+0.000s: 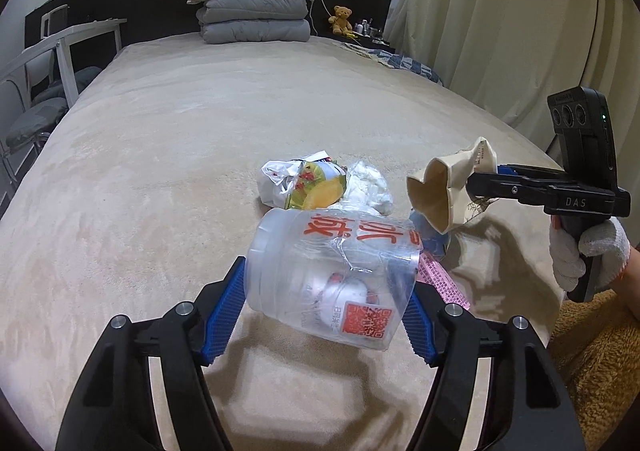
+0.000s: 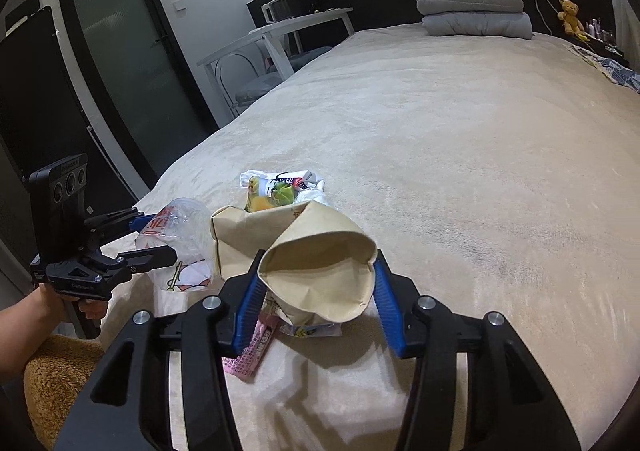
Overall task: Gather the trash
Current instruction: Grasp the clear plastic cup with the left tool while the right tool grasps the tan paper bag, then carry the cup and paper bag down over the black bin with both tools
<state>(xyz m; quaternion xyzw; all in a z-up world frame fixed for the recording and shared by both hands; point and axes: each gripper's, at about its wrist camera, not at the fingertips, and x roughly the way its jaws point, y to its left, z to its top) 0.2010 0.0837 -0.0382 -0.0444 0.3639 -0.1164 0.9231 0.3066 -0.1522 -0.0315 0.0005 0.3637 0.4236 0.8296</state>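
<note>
My left gripper (image 1: 326,301) is shut on a clear plastic cup (image 1: 332,275) with red print, held on its side above the beige bed (image 1: 200,155). The cup also shows in the right wrist view (image 2: 180,239). My right gripper (image 2: 318,291) is shut on a tan paper bag (image 2: 320,275), its mouth open; the bag shows in the left wrist view (image 1: 440,191) just right of the cup. Beyond them lie a crumpled snack wrapper (image 1: 304,187), white tissue (image 1: 366,187) and a pink wrapper (image 2: 250,351).
Folded grey quilts and a pillow (image 1: 256,11) sit at the bed's head with a teddy bear (image 1: 342,19). A white side table (image 1: 72,47) stands left of the bed, curtains (image 1: 500,31) right. A brown rug (image 1: 592,351) lies at the bed's foot.
</note>
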